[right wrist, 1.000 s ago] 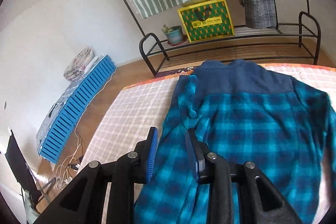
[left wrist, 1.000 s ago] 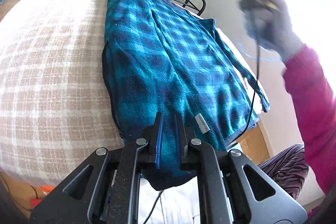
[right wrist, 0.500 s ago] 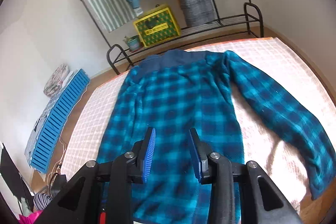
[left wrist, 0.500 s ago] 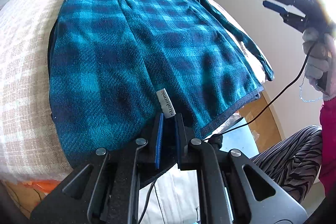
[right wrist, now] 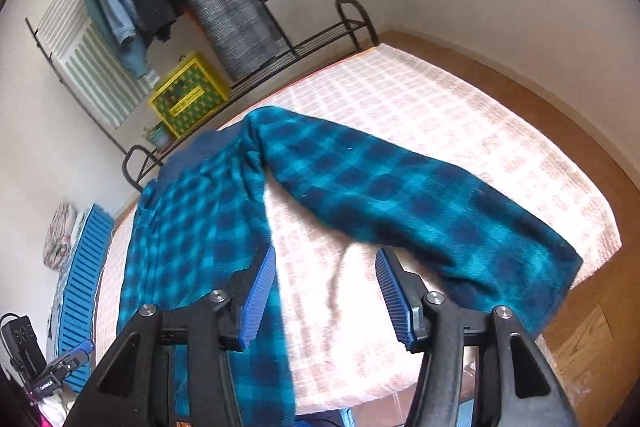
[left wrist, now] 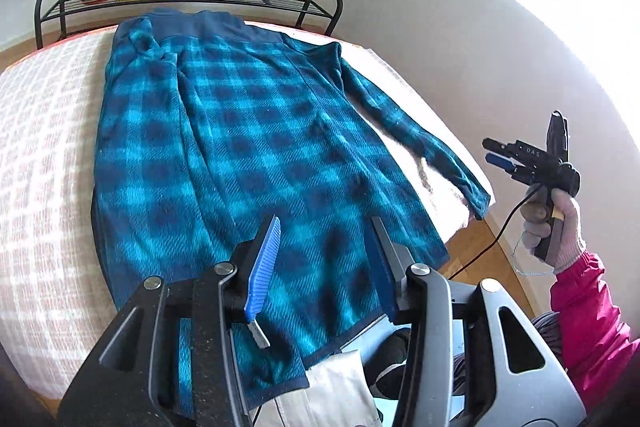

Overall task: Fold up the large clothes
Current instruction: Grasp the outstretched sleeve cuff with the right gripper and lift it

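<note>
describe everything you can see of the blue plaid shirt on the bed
The blue plaid shirt is a large, fuzzy, fleece-like garment in teal and navy checks with a plain navy yoke and collar at the far end. It lies spread flat along the pink checked bed cover, hem toward the camera and hanging slightly over the near edge. One long sleeve stretches out sideways to the bed's edge. A small label shows near the hem. Neither gripper holds it.
</note>
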Available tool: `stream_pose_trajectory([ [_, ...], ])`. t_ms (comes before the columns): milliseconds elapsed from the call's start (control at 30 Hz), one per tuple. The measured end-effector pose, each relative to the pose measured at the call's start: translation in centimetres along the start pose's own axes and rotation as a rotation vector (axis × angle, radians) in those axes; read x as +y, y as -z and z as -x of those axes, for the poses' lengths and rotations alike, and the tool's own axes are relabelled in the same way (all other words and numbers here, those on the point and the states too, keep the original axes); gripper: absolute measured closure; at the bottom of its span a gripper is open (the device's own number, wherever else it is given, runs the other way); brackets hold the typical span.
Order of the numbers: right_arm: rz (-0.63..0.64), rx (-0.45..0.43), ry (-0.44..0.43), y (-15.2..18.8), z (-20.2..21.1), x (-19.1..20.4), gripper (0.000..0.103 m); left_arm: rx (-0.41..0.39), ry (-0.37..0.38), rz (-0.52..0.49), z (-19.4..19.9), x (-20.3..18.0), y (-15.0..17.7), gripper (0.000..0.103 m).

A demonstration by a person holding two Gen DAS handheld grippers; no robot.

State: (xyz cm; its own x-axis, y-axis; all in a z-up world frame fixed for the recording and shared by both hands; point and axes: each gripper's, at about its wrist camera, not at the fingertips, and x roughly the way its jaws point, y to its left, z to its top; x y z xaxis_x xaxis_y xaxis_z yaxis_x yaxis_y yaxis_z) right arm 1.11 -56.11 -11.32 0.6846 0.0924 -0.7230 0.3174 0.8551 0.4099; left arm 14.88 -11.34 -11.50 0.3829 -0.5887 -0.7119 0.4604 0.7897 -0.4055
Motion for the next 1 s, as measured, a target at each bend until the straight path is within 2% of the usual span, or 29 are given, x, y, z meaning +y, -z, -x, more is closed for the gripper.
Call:
stream_pose_trajectory([
  [133, -0.087, -0.027, 0.067, -0.4, 0.8, -5.0, 0.044, 0.015, 0.019, 0.015, -1.8, 0.1, -1.4, 0.059],
  [267, -0.195, -0.034, 0.115, -0.2, 0.9, -10.0, 0.044, 0.058, 0.034, 0.046, -3.8, 0.7, -1.0, 0.059],
  [433, -0.269, -0.023, 0.17, -0.2, -0.2, -14.5, 0.044, 0.103, 0.037, 0.025, -5.5, 0.0, -0.6, 0.059],
  [600, -0.295, 0.011, 0.217, -0.4, -2.1, -16.6, 0.044, 0.104, 0.044, 0.015, -6.0, -0.5, -0.3, 0.059],
  [767, -0.245, 0.052, 0.263, 0.0, -3.8, -17.0, 0.045, 0.119, 0.05, 0.032, -6.4, -0.4, -0.1, 0.059],
  [933, -0.254, 0.045, 0.304, -0.2, -4.0, -18.0, 0.046, 0.119, 0.058, 0.019, -6.5, -0.8, -0.2, 0.059],
  [1000, -0.275, 0.035, 0.288, -0.2, -3.6, -18.8, 0.045, 0.119, 0.065, 0.013, -6.4, -1.0, -0.2, 0.059],
])
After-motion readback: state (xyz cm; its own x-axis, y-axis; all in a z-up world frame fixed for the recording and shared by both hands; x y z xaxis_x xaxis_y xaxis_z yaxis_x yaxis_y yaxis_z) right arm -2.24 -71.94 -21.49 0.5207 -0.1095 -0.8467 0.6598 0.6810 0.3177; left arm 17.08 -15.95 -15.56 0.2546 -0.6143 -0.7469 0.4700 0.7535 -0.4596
